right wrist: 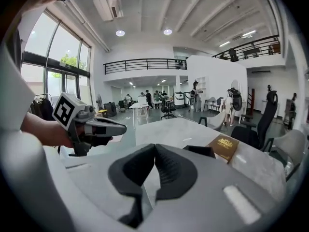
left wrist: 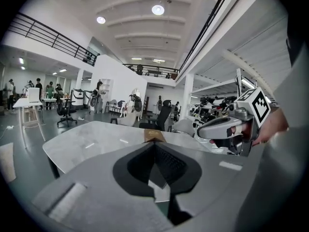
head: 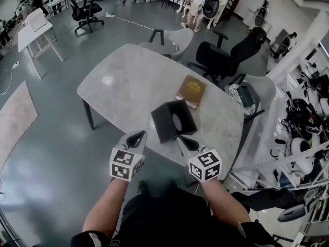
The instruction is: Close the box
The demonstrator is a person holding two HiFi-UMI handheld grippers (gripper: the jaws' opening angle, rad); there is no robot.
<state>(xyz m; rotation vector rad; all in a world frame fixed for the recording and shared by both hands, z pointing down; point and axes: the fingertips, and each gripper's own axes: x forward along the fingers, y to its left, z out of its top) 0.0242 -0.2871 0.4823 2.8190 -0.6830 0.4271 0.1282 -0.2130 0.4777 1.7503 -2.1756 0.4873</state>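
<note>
**Surroundings of the work area**

A pale marbled surface (head: pixel 123 81) carries a brown book (head: pixel 191 91) with gold print, lying flat near its far right edge. Beyond it stand a grey chair (head: pixel 175 37) and a black office chair (head: pixel 226 58). A white desk (head: pixel 35 29) stands well apart, far left.

Box (head: pixel 174 120) sat on the table (head: pixel 118 81) near its front edge, book (head: pixel 191 91) lay just behind it to the right, left gripper (head: pixel 137 137) before the box's left, right gripper (head: pixel 188 142) just before it, chairs (head: pixel 226 55) behind the table.
</note>
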